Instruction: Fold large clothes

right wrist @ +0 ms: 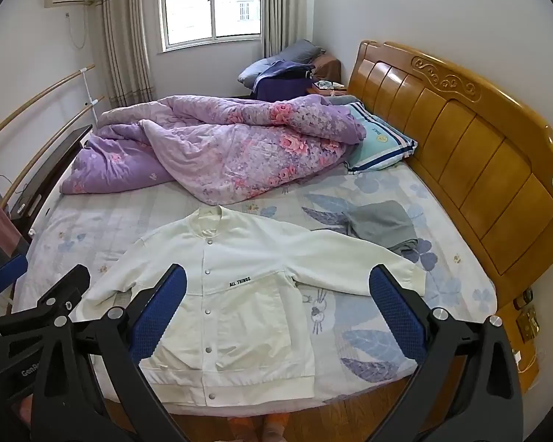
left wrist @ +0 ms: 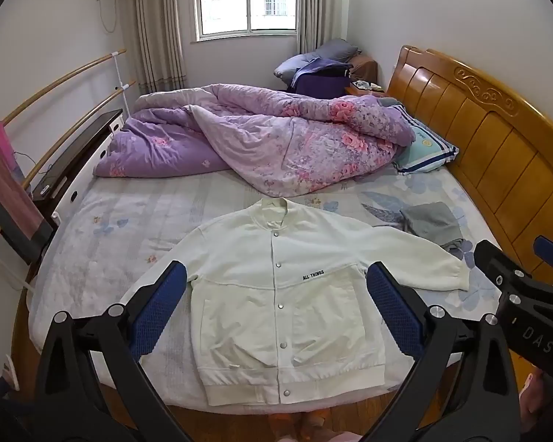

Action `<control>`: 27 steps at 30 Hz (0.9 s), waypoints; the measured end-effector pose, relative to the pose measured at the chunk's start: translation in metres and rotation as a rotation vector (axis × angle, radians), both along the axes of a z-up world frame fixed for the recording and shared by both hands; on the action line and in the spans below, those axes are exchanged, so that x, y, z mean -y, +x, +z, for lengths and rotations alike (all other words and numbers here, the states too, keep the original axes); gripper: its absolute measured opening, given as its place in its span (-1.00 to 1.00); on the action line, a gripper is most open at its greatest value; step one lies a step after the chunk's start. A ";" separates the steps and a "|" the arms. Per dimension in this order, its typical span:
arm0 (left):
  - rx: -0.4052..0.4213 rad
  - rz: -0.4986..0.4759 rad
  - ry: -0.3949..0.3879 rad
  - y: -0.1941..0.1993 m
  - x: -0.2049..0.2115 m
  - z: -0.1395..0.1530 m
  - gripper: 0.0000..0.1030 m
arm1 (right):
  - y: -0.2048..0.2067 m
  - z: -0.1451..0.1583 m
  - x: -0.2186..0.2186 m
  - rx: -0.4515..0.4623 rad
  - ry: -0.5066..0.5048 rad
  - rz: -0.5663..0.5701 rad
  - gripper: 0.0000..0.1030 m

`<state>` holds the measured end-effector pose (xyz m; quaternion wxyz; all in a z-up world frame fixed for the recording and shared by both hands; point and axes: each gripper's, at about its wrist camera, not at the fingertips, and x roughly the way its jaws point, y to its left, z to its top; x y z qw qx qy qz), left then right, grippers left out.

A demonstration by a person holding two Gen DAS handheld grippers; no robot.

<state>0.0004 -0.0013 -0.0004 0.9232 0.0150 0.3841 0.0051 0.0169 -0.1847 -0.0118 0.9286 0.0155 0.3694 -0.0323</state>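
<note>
Left gripper (left wrist: 276, 294) wide open over white jacket (left wrist: 276, 294), holding nothing, right gripper (right wrist: 278, 296) wide open too, jacket flat on bed (right wrist: 368, 316), grey cloth (right wrist: 383, 224) beside sleeve

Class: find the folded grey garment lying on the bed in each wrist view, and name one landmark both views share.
Left wrist view: grey garment right of centre, just beyond the white jacket's outstretched sleeve.
Right wrist view: grey garment right of centre, again beyond that sleeve.
Shared landmark: the wooden headboard at right.
</note>
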 end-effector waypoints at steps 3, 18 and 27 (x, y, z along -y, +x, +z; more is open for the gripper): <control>-0.001 -0.003 -0.012 0.001 0.002 -0.001 0.90 | 0.000 0.000 -0.001 0.018 -0.014 0.005 0.85; -0.028 0.006 -0.048 0.018 0.003 -0.015 0.90 | 0.014 -0.004 0.006 -0.005 -0.016 0.014 0.85; -0.029 0.013 -0.052 0.021 0.005 -0.014 0.90 | 0.024 -0.004 0.004 -0.006 -0.011 0.026 0.85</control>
